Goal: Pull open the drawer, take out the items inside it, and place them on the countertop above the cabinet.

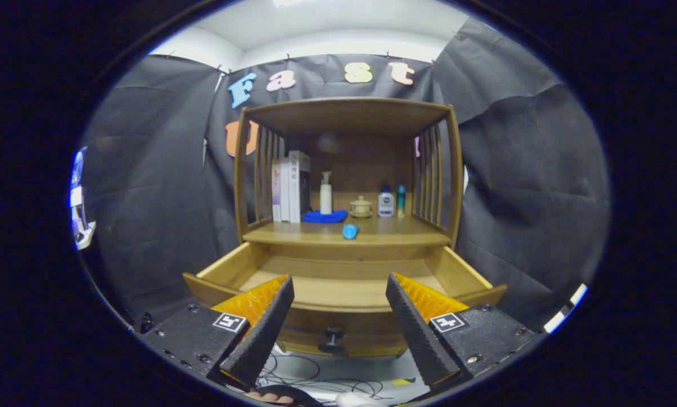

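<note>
The light wooden drawer (338,285) stands pulled open, seemingly emptied; a small blue item (350,231) lies on the counter (395,233) above. The gripper (339,316) hangs released, holding nothing; little likely remains.

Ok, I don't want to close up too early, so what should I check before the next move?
1. Drawer pulled open: ok.
2. Drawer emptied: the floor in sight looks bare, but the part behind its front panel is hidden: cannot tell.
3. Small blue item resting on the countertop, near the front edge: ok.
4. Gripper open, nothing between its fingers: ok.
5. Knob on the drawer front within view between the fingers: ok.
</note>
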Tool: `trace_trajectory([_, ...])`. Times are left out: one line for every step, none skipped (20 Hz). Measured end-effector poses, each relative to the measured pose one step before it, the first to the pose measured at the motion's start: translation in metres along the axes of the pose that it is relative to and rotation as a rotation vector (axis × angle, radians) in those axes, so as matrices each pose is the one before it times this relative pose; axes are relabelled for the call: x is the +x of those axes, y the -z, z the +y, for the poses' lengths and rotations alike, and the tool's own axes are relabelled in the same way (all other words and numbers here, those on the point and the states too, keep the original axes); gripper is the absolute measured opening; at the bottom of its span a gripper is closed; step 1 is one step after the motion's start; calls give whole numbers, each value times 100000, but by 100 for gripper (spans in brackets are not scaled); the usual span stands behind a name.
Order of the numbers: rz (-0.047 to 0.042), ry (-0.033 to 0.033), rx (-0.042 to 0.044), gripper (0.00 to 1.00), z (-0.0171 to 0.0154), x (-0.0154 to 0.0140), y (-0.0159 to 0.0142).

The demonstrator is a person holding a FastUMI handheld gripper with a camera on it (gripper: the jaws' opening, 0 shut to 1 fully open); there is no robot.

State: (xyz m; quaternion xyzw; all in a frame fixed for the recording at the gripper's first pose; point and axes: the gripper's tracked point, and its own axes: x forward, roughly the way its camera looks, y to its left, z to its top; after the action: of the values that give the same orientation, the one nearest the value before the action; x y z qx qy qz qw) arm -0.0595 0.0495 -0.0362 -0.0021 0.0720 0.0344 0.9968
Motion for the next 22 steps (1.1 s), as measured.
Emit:
trace_trajectory([1148,1070,-95,100,-427,-31,1381])
trace_trajectory([1163,923,-235,100,-251,285,989])
trace_trajectory([653,379,-883,100,-214,274,934])
trace_trajectory([1296,737,-885,100,-82,361,1015])
trace_trajectory([1560,243,-479,100,59,255,830])
trace_trajectory([1492,104,-297,100,204,359,815])
trace_trajectory([1301,128,373,100,168,291,534])
trace_trajectory([36,-388,187,100,284,577,508])
trace_trajectory([268,-39,-182,100,236,426,346])
trace_trajectory([612,-51,-271,100,194,353,412])
trace_trajectory([434,-921,-656,100,392,255,327])
trace_trajectory([261,-791,-771,100,368,357,276])
trace_trajectory([191,664,-106,100,-8,254,112])
trace_trajectory([-271,433,496,100,-94,278,6])
trace_trajectory([-287,207,808,100,112,205,-77])
trace_trajectory([-307,291,613,100,18,288,-17])
trace_trajectory([-539,996,256,100,-206,342,-133])
trace_trajectory([-321,782,476,100,-182,268,-72])
trace_trajectory([-53,-32,527,100,69,315,-161])
trace_trajectory([401,1267,1014,100,37,262,169])
trace_trajectory([-1276,1040,1094,100,-71,-53,-388])
trace_trajectory([-483,351,398,100,210,-68,197])
